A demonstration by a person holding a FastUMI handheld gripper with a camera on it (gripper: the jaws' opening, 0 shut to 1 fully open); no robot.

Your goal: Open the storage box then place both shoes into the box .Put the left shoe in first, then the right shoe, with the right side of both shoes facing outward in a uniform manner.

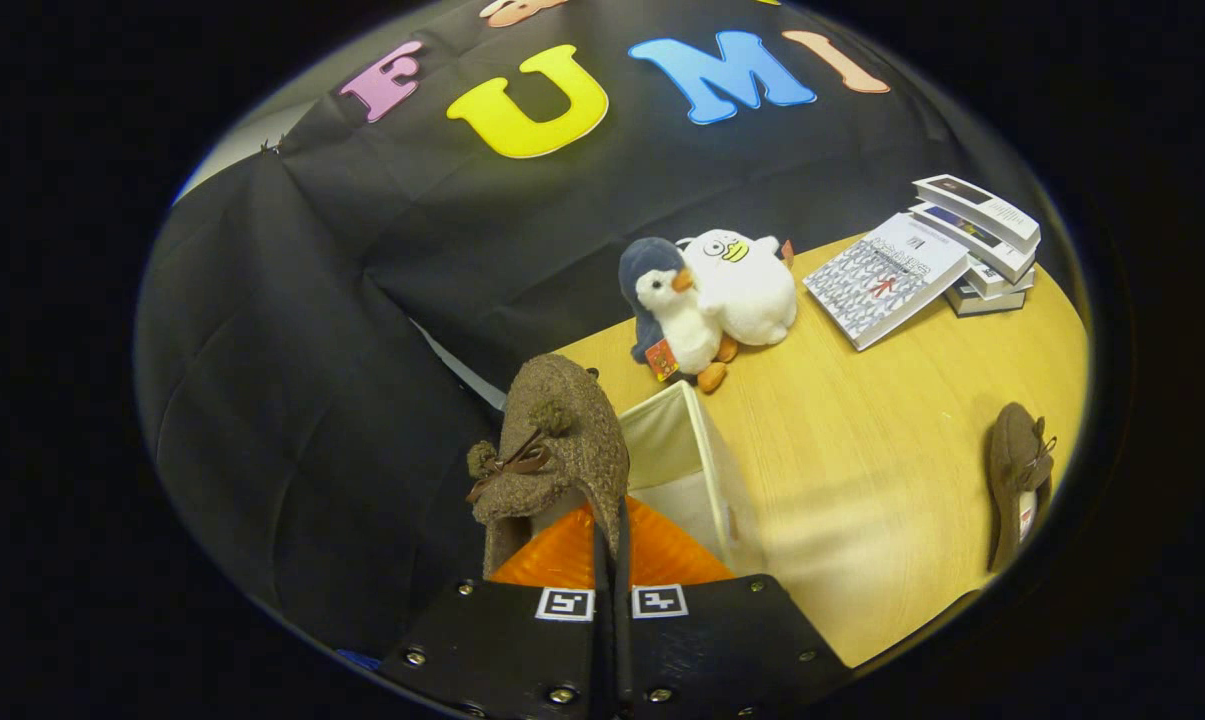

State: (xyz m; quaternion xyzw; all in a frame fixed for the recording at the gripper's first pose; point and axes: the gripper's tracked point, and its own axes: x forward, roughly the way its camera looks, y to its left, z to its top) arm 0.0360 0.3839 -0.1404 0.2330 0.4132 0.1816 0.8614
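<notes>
My gripper (610,545) is shut on the heel rim of a brown woolly shoe (557,445) with a bow and pompoms, holding it toe away from me. The shoe hangs above the near corner of the white storage box (697,455), whose top stands open and whose inner walls show just ahead of my fingers. A second brown shoe (1017,480) of the same kind lies on the wooden table (862,460), far off to the right of the box.
Two plush toys, a penguin (667,315) and a white bird (747,285), sit on the table beyond the box. A stack of books (982,245) with one book (882,280) leaning on it lies further right. The black cloth wall (362,300) hangs close to the left.
</notes>
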